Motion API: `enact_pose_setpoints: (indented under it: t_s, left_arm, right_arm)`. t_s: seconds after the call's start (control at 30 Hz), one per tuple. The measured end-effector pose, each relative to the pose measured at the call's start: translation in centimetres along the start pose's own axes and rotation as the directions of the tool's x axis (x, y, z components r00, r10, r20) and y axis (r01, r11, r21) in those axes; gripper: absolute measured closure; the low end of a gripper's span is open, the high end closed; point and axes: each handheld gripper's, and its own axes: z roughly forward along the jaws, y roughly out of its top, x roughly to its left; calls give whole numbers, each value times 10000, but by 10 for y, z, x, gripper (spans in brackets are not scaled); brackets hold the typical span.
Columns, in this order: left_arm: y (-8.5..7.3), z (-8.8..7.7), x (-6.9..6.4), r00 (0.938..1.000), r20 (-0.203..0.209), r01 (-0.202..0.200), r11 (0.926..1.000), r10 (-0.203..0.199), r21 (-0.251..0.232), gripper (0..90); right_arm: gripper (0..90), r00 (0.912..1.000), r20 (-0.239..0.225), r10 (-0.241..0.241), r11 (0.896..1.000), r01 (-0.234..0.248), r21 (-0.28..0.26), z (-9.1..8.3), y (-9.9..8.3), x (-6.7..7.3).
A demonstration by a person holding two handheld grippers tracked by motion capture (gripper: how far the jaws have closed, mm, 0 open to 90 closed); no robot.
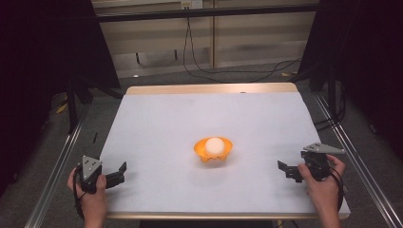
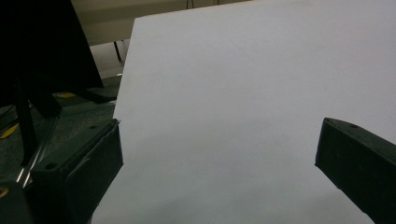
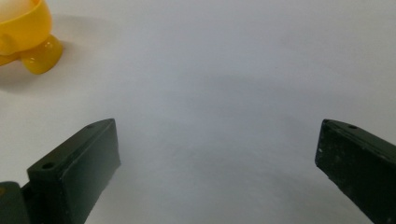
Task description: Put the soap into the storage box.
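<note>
— Left gripper, near corner: jaws spread wide, nothing between them but white table cover.

— Right gripper?

— Same, gaping, empty. Between them, well apart from both, an orange bowl cradles a white ball.

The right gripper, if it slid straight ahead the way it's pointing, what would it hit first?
Probably nothing: the right gripper points across bare white table, and the orange bowl sits off to one side.
</note>
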Motion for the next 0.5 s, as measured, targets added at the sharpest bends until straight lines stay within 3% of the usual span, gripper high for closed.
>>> enact_pose_setpoints:
  t_s: [0.5]
  left_arm:
    - [0,0,0,9999,5,111,9999,-111,-69,5]
  right_arm:
    - [0,9955,586,746,9956,-710,-614,-30,-17,-37]
